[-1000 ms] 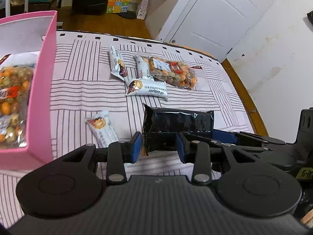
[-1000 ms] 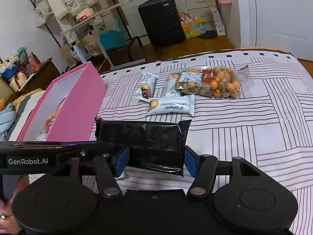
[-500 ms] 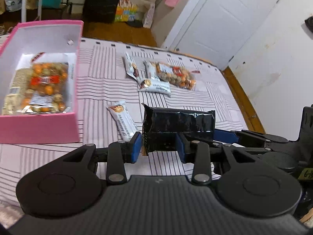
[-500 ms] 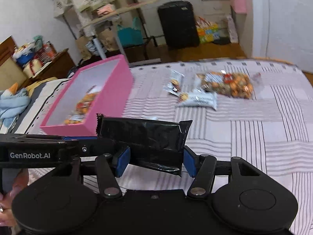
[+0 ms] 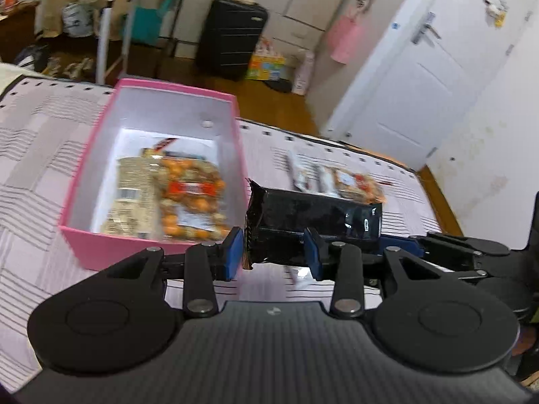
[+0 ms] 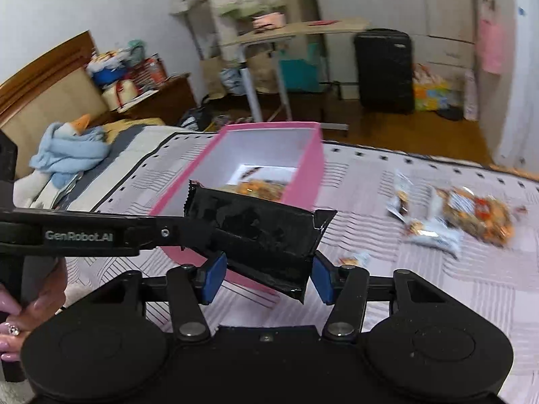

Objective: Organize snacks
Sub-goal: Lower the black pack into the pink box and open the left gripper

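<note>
A long black snack packet (image 5: 313, 215) hangs in the air between both grippers. My left gripper (image 5: 273, 256) is shut on its left end. My right gripper (image 6: 267, 281) has the packet (image 6: 256, 225) tilted between its blue pads, and its jaws are closing on the edges. The left gripper's fingers (image 6: 168, 232) reach in from the left in the right wrist view. Just beyond the packet sits the open pink box (image 5: 101, 245), also seen as a pink box (image 6: 303, 181), with bags of orange and pale snacks (image 5: 188, 198) inside.
On the striped bedspread to the right lie a bag of mixed nuts (image 6: 478, 215), white bars (image 6: 434, 235) and one small bar (image 6: 353, 257). A hand (image 6: 20, 320) grips the left tool. A black suitcase (image 5: 232, 37) and a folding table (image 6: 286, 30) stand past the bed.
Both grippers rose and swung left with the packet, so the pink box now lies straight ahead. The right jaws narrowed and the packet tilted between them.
</note>
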`<state>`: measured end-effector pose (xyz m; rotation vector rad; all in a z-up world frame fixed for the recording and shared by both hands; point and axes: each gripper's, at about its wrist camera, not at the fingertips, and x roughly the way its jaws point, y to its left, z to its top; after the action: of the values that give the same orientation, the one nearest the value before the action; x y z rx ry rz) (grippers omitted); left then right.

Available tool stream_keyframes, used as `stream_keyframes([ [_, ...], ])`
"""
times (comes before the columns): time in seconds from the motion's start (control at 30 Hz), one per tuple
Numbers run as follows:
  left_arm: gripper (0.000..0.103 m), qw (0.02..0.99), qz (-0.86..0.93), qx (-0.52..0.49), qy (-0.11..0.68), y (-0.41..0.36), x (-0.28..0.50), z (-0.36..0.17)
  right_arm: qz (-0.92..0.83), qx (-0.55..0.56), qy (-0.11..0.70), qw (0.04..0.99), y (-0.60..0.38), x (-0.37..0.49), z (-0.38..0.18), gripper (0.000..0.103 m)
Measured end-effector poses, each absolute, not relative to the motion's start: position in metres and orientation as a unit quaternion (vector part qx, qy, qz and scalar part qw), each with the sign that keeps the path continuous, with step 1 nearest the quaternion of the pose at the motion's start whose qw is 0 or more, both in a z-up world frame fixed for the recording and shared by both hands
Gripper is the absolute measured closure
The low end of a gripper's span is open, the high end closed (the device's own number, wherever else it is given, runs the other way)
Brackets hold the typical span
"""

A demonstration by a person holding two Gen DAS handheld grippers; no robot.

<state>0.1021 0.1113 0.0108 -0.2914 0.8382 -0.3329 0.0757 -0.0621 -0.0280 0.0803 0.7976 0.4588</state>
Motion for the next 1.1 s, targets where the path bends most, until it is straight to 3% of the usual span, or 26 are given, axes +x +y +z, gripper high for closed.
stream_keyframes([
  [0.17, 0.065, 0.888, -0.128, -0.147, 0.416, 0.142, 0.122, -0.001, 0.245, 0.049, 0.391, 0.886, -0.041, 0.101, -0.034, 0.066],
  [0.27, 0.064, 0.885, -0.114, -0.153, 0.424, 0.159, 0.136, -0.009, 0.257, 0.062, 0.395, 0.88, -0.03, 0.119, -0.041, 0.071],
  [0.53, 0.061, 0.877, -0.064, -0.152, 0.452, 0.181, 0.163, -0.033, 0.271, 0.079, 0.424, 0.861, -0.002, 0.149, -0.069, 0.071],
  [0.63, 0.051, 0.879, -0.041, -0.128, 0.457, 0.178, 0.168, -0.041, 0.286, 0.073, 0.431, 0.853, 0.006, 0.153, -0.077, 0.071],
  [0.7, 0.051, 0.876, -0.037, -0.124, 0.465, 0.175, 0.171, -0.047, 0.279, 0.06, 0.432, 0.856, 0.008, 0.152, -0.077, 0.071],
  [1.1, 0.049, 0.902, -0.062, -0.085, 0.419, 0.138, 0.142, 0.008, 0.243, 0.045, 0.379, 0.892, -0.078, 0.119, -0.014, 0.07],
])
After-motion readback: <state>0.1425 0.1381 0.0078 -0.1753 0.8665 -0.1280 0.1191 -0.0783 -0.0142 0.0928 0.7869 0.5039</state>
